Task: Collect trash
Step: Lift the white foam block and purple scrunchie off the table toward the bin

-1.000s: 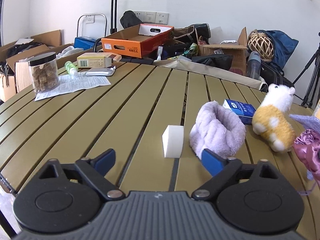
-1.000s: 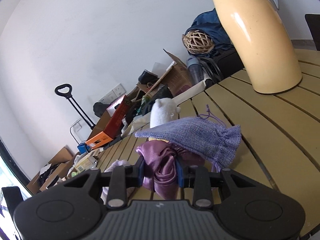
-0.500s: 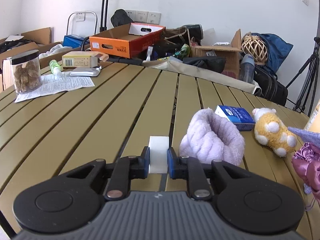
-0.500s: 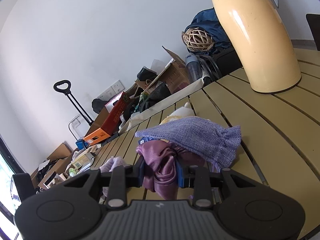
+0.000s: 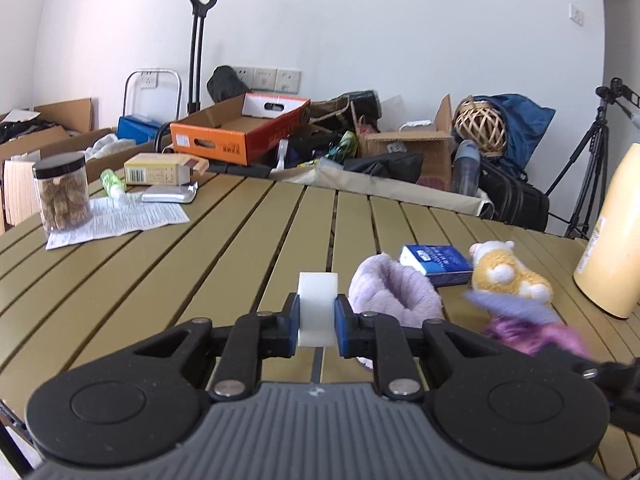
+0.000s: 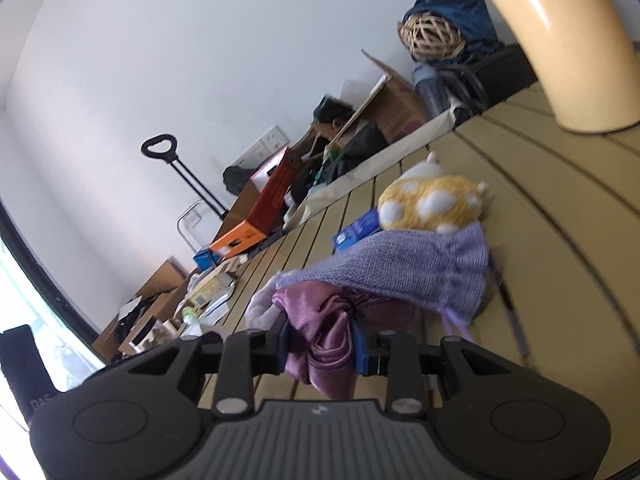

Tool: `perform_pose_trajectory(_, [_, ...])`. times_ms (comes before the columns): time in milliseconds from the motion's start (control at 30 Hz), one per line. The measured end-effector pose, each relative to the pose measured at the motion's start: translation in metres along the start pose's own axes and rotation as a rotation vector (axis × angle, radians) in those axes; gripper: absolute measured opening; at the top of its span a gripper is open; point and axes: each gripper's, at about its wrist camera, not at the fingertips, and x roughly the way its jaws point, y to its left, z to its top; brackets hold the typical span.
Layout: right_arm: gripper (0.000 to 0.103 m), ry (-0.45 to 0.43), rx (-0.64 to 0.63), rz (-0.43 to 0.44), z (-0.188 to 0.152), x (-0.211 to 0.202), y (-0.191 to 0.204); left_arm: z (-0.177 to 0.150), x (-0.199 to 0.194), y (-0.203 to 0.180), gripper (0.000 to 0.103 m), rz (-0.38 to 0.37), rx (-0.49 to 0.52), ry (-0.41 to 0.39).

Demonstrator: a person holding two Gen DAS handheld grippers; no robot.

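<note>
Over the slatted table (image 5: 200,264), the white block (image 5: 317,300) sits clamped in the left claw (image 5: 317,326).

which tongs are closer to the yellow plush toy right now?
Right. The right tongs, shut on purple cloth, sit just before the yellow plush toy; the left tongs, gripping the white block, are farther away.

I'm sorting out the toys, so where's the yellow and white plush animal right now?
The yellow and white plush animal lies on the slatted olive table at the left wrist view's right, between the blue box and the tall cream flask.
</note>
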Motion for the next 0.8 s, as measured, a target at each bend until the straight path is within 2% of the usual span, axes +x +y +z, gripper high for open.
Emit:
perform_pose_trajectory(400, [0.03,0.097,-0.012,0.035,-0.019,0.02,0.022,0.0,-0.012,0.008,0.018,-0.009,0.008,-0.008])
perform_pose_trajectory(800, [0.03,0.089,-0.098,0.025,-0.026,0.004,0.043,-0.005,-0.04,0.018,0.018,-0.009,0.017,-0.021])
